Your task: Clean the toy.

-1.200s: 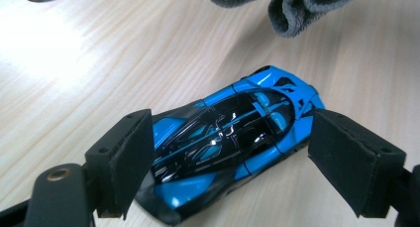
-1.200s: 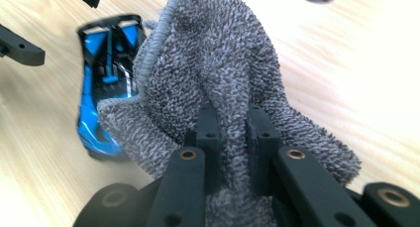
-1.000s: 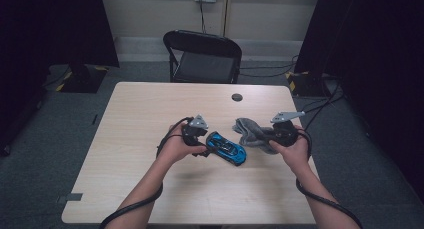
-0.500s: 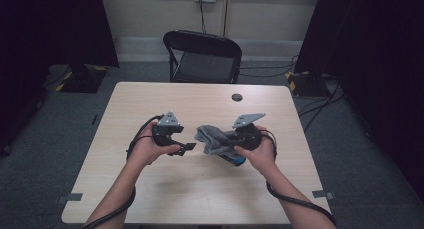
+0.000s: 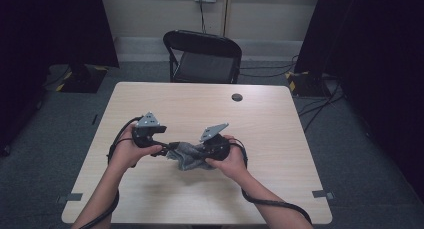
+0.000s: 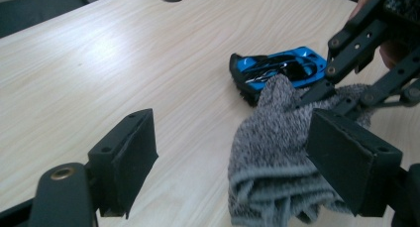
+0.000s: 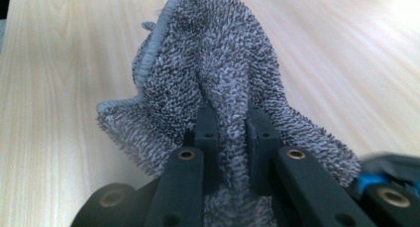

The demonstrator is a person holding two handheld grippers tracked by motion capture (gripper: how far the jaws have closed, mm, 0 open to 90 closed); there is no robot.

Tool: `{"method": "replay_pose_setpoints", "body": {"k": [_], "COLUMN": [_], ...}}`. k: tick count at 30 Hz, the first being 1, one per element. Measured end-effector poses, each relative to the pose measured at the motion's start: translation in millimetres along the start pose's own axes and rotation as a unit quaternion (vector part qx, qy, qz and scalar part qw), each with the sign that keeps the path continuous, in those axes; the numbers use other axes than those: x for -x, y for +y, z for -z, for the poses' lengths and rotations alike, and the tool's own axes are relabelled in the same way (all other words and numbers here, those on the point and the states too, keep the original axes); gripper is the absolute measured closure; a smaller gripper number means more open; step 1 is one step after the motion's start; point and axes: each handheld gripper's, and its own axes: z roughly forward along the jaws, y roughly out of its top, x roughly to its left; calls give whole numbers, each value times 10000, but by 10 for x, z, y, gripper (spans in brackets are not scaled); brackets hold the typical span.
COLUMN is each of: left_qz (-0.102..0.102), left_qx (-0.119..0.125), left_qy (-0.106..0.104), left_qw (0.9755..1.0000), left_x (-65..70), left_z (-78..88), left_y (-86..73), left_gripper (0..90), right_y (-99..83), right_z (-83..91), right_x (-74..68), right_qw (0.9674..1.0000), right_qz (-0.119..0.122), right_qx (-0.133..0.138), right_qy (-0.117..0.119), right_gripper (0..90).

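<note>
Now clamped tight on a fold of the grey cloth by the right tool, pinched between both pads just above the tabletop. Left tool released, jaws wide apart, cloth hanging against its right pad but not squeezed. Blue toy car lying on the wood just behind the cloth, touched by its edge

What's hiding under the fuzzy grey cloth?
A blue toy car peeks out from under the grey cloth, which the right tool pinches. The cloth covers one end of the car; the rest of the table beneath it is hidden.
</note>
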Motion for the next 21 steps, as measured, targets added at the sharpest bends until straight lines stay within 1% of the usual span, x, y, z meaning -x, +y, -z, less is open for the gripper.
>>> {"method": "replay_pose_setpoints", "body": {"k": [3,6,8,10,12,15,17,18,19,21], "left_qz": [10,78,82,107,132,152,179,145,173,146], "left_qx": [-48,13,13,34,46,4,-8,-32,-37,-67], "left_qy": [60,66,91,82,76,58,33,35,-2,-15], "left_qw": [10000,9999,9999,9999,9999,9999,9998,9999,9998,9999], "left_x": [-18,-31,-38,-40,-45,-47,-37,-34,-27,-24], "left_z": [35,55,66,64,54,28,3,-11,-23,-39], "left_y": [-72,-134,-165,-195,-230,-286,-325,-345,-357,-377], "left_gripper": [191,191,191,193,193,196,198,198,198,200], "right_y": [4,13,36,56,64,49,29,20,8,1], "right_z": [-145,-278,-351,-393,-440,-500,-522,-524,-523,-510], "right_x": [-74,-135,-174,-196,-207,-207,-205,-204,-197,-185], "right_qw": [9999,9995,9991,9988,9987,9984,9982,9982,9984,9985], "right_qz": [117,219,303,378,377,410,445,455,427,405], "right_qx": [-56,-154,-198,-238,-228,-286,-289,-274,-237,-233], "right_qy": [105,176,220,219,258,253,275,293,301,273], "right_gripper": [795,794,793,790,788,779,757,741,726,693]}}
